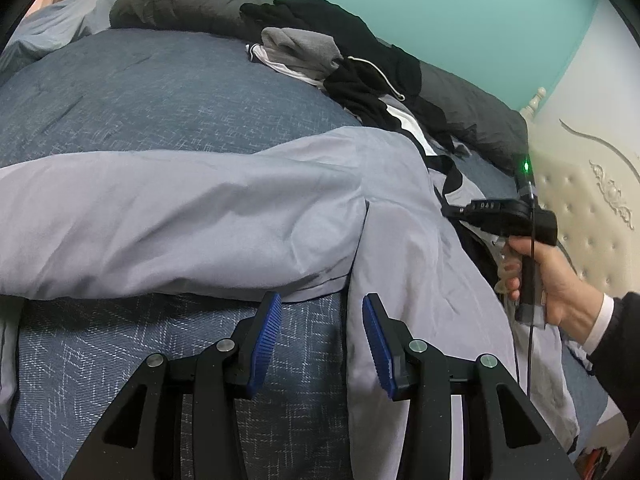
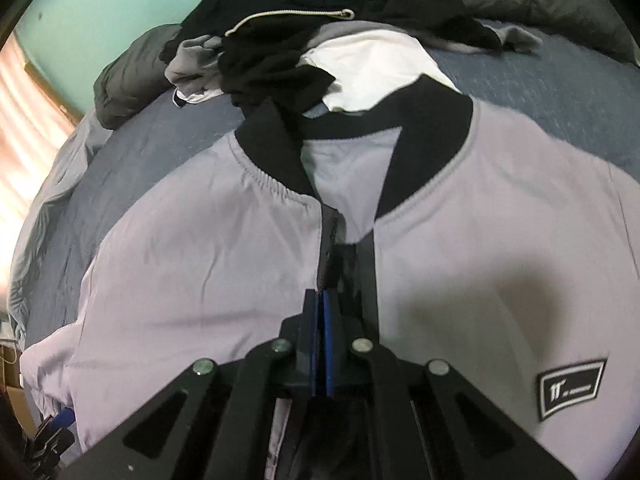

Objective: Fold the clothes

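The lilac jacket (image 2: 224, 256) is lying spread front-up, one sleeve (image 1: 180, 216) stretching out. The right tool (image 2: 320, 300) is pinching shut at its zip; the left tool (image 1: 320, 320) is hovering open, empty. A heap of clothes (image 2: 288, 52) beyond its collar is lying unfolded.

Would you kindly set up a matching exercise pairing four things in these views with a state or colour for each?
Things:
1. left gripper
2. right gripper
3. jacket collar
4. logo patch

States or colours:
A. black rib knit
B. on the jacket's chest, lower right in the right wrist view
C. fingers apart, holding nothing
D. pads pressed together over the jacket's zip line

Pairs: 1-C, 2-D, 3-A, 4-B
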Motion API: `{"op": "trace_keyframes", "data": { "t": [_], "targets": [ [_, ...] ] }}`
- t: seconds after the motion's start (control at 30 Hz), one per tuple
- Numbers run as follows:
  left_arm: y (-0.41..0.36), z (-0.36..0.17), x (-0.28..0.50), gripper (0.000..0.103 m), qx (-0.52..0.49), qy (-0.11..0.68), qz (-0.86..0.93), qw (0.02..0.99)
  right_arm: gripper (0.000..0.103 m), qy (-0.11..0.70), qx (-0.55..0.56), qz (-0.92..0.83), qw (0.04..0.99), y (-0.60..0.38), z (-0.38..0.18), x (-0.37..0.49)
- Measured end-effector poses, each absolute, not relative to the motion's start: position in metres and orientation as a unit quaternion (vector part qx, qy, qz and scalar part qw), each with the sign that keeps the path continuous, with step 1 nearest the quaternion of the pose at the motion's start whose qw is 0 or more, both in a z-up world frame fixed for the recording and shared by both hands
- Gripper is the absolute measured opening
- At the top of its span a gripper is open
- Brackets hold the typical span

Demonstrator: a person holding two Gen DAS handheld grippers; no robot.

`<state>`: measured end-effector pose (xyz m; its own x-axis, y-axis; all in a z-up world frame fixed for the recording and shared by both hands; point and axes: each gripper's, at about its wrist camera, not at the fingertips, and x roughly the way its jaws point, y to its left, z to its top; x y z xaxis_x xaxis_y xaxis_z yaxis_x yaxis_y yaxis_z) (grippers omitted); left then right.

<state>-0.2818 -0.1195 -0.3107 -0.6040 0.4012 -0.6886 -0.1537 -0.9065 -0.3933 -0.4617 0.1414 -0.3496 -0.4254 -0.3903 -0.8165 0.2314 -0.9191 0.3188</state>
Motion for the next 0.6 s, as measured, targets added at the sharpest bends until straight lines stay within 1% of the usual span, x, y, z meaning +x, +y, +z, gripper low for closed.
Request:
{"op": "trace_keyframes", "data": {
  "t": [0.1, 0.23, 0.3, 0.4, 0.47, 0.5, 0.53, 0.6],
  "targets": [
    [-0.121, -0.311, -0.282, 0.046, -0.416, -0.150, 0.883, 0.155, 0.002, -0.077, 0.508, -0.837, 0.187, 0.143, -0.351, -0.455],
    [-0.119, -0.310, -0.282, 0.046, -0.415, -0.149, 0.884, 0.156, 0.003, -0.092, 0.488, -0.846, 0.194, 0.155, -0.344, -0.453],
    [-0.117, -0.310, -0.282, 0.046, -0.414, -0.147, 0.884, 0.157, 0.005, -0.098, 0.469, -0.855, 0.199, 0.157, -0.335, -0.451],
    [-0.116, -0.309, -0.283, 0.046, -0.414, -0.146, 0.885, 0.156, 0.006, -0.130, 0.466, -0.850, 0.211, 0.164, -0.327, -0.446],
    [-0.116, -0.308, -0.283, 0.046, -0.414, -0.146, 0.885, 0.156, 0.015, -0.144, 0.472, -0.842, 0.218, 0.170, -0.322, -0.432],
    [-0.116, -0.307, -0.282, 0.046, -0.413, -0.146, 0.885, 0.158, 0.024, -0.148, 0.476, -0.838, 0.221, 0.173, -0.319, -0.422],
    [-0.116, -0.306, -0.281, 0.046, -0.413, -0.146, 0.885, 0.159, 0.028, -0.152, 0.481, -0.834, 0.223, 0.176, -0.316, -0.411],
    [-0.115, -0.304, -0.280, 0.046, -0.413, -0.146, 0.884, 0.161, 0.028, -0.159, 0.489, -0.827, 0.228, 0.183, -0.311, -0.391]
  ]
}}
